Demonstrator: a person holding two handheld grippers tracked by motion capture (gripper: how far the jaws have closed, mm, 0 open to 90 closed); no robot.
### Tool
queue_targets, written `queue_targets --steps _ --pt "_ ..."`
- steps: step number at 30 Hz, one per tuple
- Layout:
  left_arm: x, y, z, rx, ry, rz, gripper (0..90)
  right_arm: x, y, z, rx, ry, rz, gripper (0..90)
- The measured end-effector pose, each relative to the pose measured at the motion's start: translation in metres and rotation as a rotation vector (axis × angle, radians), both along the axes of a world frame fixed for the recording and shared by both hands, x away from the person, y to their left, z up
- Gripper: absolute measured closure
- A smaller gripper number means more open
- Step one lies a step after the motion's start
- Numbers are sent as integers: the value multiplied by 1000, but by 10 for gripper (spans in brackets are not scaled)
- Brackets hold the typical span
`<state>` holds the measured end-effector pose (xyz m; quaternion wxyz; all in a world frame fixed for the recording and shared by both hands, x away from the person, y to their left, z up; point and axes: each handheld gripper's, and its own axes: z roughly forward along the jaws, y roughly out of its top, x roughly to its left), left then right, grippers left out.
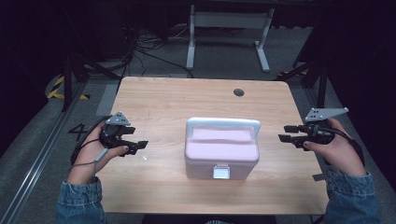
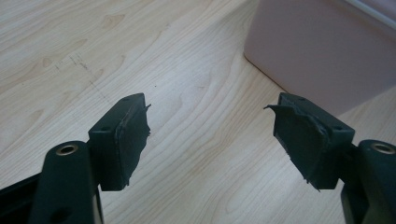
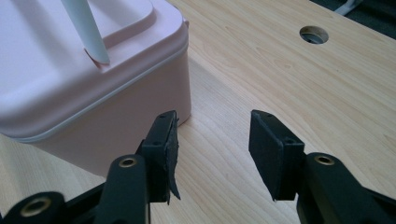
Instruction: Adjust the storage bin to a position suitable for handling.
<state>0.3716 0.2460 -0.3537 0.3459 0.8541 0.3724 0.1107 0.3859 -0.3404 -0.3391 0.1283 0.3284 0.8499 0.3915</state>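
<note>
A pale pink plastic box (image 1: 221, 154) with a white carry handle (image 1: 223, 124) and a front latch (image 1: 221, 171) sits closed at the middle of the light wooden counter (image 1: 163, 102). The left tool (image 1: 136, 145) and right tool (image 1: 286, 133) flank it, well apart, each held in a hand, jaws spread and empty.

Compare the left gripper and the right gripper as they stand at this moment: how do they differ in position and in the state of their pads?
The left gripper hovers left of the pink box; the right gripper hovers to its right. In the gripper views, the left gripper's pads are torn and ragged on both jaws, while the right gripper's look neater, with one frayed edge. Both are open and hold nothing.
</note>
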Motion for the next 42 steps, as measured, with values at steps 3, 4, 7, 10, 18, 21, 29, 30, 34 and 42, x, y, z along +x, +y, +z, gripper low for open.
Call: queue_targets --steps 3,4,7,10,18,21,29,30,34,42 --pt "1 -1 0 -8 0 -1 263 0 -3 -1 4 0 -8 522" --pt "1 -2 0 -12 5 2 263 0 -4 -2 7 -1 -14 518" --pt "1 -5 2 -9 7 -11 267 -1 -6 -3 8 -8 -20 517" --pt "2 -7 4 -19 4 -14 271 -2 -6 -3 7 -11 -23 512" --pt "2 -22 17 -82 -42 -54 284 -7 -8 -5 27 -4 -34 493" --pt "3 -29 21 -106 -69 -69 284 -9 -9 -5 23 1 -39 490" --pt "7 -52 26 -177 -118 -109 281 -15 -14 -8 41 11 -58 489" --pt "8 -55 27 -181 -123 -116 280 -15 -14 -8 39 10 -58 489" --pt "12 -69 25 -197 -128 -150 279 -17 -16 -9 39 13 -62 488" --pt "17 -91 23 -218 -132 -195 282 -20 -18 -11 40 21 -69 486"
